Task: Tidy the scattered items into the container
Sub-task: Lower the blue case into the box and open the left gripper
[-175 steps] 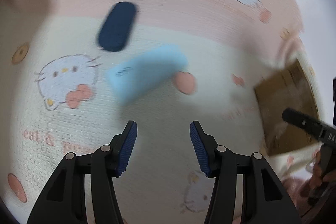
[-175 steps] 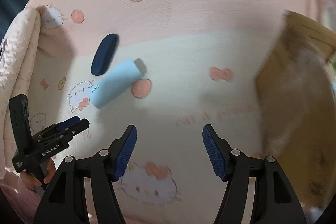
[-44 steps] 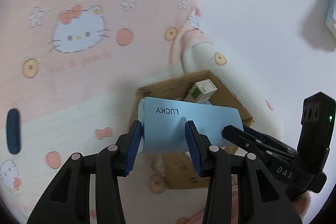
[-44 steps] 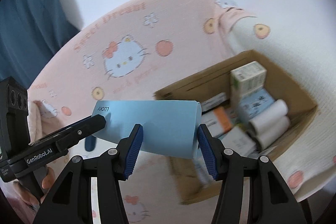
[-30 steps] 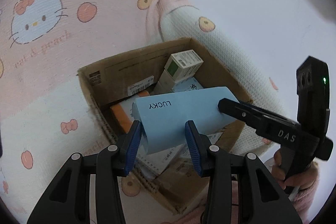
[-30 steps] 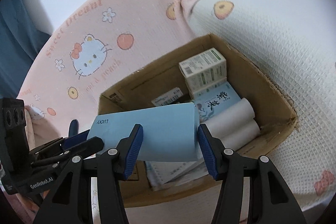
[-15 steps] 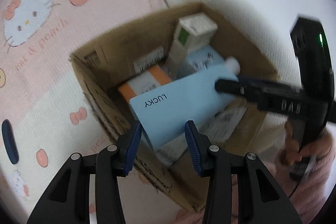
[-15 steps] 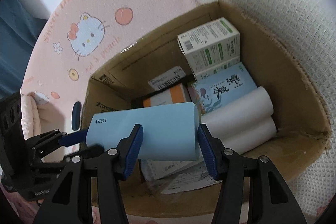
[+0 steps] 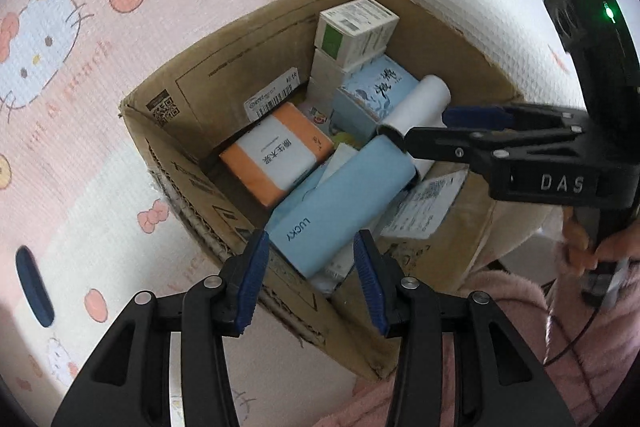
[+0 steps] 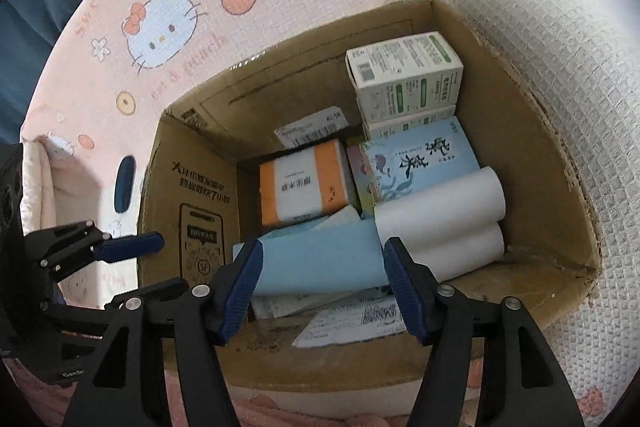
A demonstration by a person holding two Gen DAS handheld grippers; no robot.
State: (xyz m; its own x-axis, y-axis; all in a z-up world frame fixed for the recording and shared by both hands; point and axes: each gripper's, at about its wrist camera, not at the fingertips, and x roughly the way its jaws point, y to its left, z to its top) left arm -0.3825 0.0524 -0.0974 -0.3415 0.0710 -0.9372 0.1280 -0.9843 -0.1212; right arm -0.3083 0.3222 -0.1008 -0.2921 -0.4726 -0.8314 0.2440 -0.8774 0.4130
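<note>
A light blue LUCKY pack lies tilted inside the cardboard box, on top of papers. My left gripper is open above the box's near rim, its pads apart from the pack's near end. My right gripper is open around the pack's other end, with a gap showing at the right pad; it shows in the left wrist view too. A dark blue oval case lies on the bedspread outside the box, also in the right wrist view.
The box holds an orange-and-white pack, a blue tissue pack, white-green cartons, white rolls and papers. It sits on a pink Hello Kitty bedspread beside a rolled blanket.
Both grippers lowered the blue pack into the box and opened. The pack now lies on the contents, and the left gripper has drawn back over the rim.
</note>
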